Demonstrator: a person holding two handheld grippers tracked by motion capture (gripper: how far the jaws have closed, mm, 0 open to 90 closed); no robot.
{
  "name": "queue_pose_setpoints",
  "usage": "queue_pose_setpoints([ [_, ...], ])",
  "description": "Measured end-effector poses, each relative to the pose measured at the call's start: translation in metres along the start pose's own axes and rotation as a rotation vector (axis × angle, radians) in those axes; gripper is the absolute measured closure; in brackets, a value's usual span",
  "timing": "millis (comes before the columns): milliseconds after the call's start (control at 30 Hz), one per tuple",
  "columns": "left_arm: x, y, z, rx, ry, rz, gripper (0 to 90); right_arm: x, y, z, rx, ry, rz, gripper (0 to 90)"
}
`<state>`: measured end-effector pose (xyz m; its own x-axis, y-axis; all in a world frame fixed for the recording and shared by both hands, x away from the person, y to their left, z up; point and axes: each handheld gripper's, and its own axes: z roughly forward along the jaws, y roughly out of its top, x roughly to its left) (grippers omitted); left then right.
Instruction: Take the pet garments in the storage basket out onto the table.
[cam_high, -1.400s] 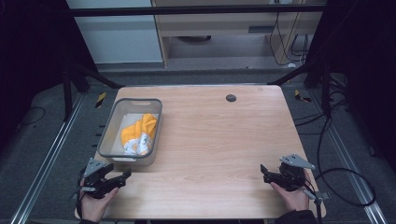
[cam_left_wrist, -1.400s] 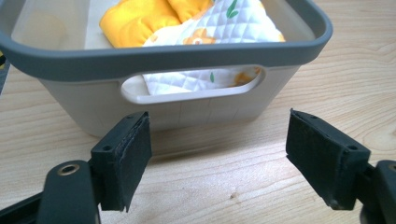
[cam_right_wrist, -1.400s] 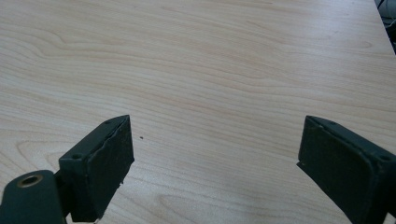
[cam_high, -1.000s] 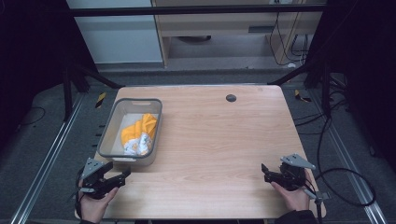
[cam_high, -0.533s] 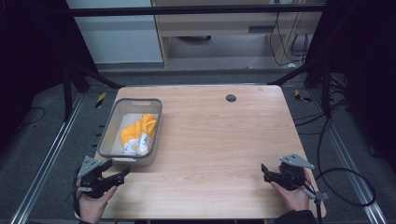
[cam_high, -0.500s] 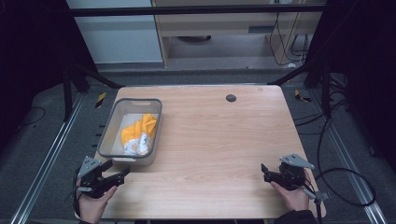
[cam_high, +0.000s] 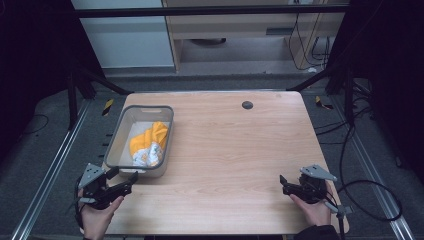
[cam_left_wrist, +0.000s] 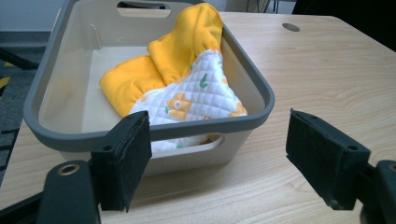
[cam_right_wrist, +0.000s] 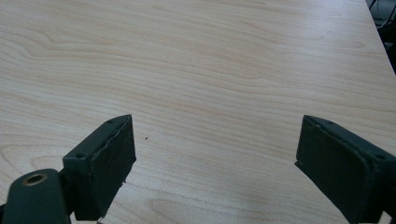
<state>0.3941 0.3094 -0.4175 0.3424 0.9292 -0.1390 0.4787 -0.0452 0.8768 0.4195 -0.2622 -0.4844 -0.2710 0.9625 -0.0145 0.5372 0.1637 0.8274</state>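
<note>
Both grippers spread wide near the table's front edge.

The left gripper (cam_left_wrist: 219, 154) faces the grey plastic bin (cam_left_wrist: 154, 128), which holds a crumpled yellow-and-white quilted cloth (cam_left_wrist: 180, 86), untouched. The right gripper (cam_right_wrist: 215, 163) hangs released over the bare light wooden table (cam_right_wrist: 210, 60), grasping nothing.

high view: looked forward and down from above the person's side, far off, taking in the whole table (cam_high: 225, 150).
left gripper view: sat low and close, facing the bin (cam_left_wrist: 154, 130).
right gripper view: close, tilted down at bare tabletop.
shared: the tabletop.
</note>
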Motion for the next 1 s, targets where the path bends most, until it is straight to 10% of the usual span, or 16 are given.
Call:
queue_pose_setpoints([
  [1000, 0.000, 0.044, 0.003, -0.028, 0.008, 0.024, 21.4, 0.000, -0.002, 0.003, 0.001, -0.004, -0.006, 12.6],
])
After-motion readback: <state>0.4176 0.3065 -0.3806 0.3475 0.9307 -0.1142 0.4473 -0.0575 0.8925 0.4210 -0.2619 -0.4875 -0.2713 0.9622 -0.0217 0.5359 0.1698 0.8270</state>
